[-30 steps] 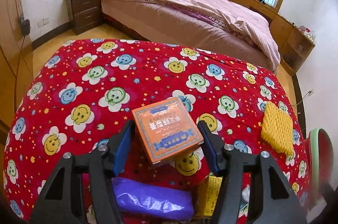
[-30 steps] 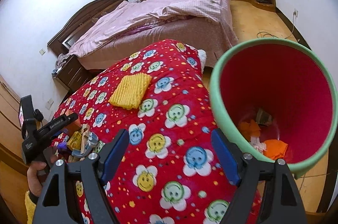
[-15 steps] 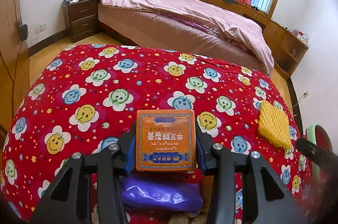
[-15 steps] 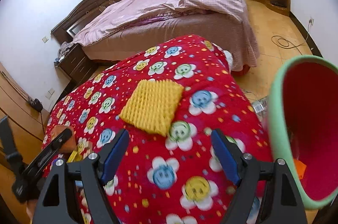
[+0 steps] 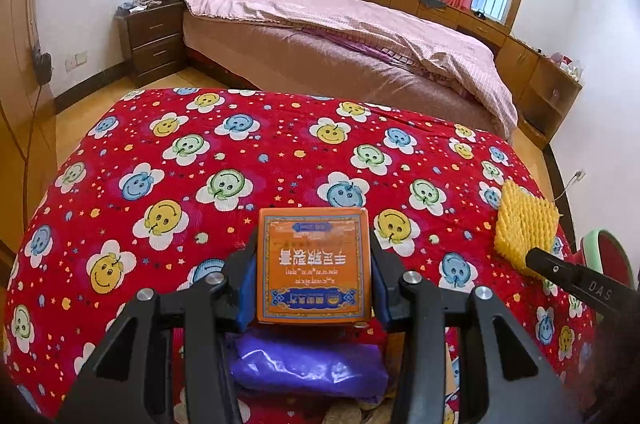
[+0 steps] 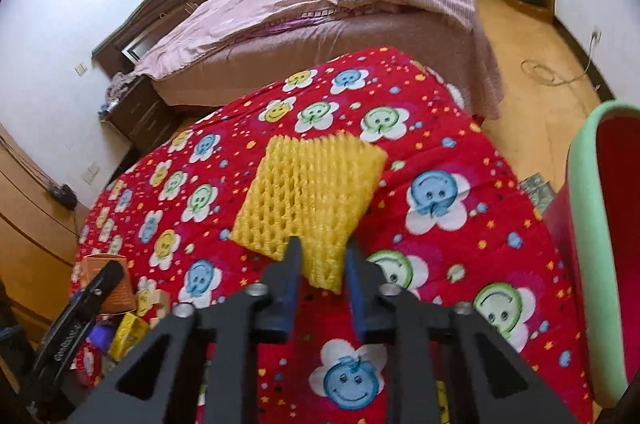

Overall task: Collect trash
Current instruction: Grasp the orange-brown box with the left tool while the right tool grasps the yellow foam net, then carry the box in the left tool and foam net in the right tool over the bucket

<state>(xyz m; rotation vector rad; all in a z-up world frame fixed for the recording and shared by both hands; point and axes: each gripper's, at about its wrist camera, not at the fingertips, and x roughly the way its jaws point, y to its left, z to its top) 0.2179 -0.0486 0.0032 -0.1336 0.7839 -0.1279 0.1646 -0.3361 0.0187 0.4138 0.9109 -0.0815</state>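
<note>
Left claw [image 5: 313,278] pinches the flat orange cardboard box [image 5: 314,266] by its sides for carrying. Right claw [image 6: 320,264], jaws closing, nips the yellow foam mesh pad [image 6: 308,195] by its near corner for lifting into the green-rimmed red bin [image 6: 592,264] to its right.

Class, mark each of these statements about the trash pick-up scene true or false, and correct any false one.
1. The left gripper holds an orange box. True.
2. The yellow foam net lies inside the bin. False: it lies on the red smiley-flower cover, with its near corner between the closing jaws of the right gripper.
3. A purple packet lies beneath the orange box. True.
4. The bin is blue outside. False: it has a green rim and a red inside.
5. The pink bed is neatly made. False: its quilt is rumpled.
</note>
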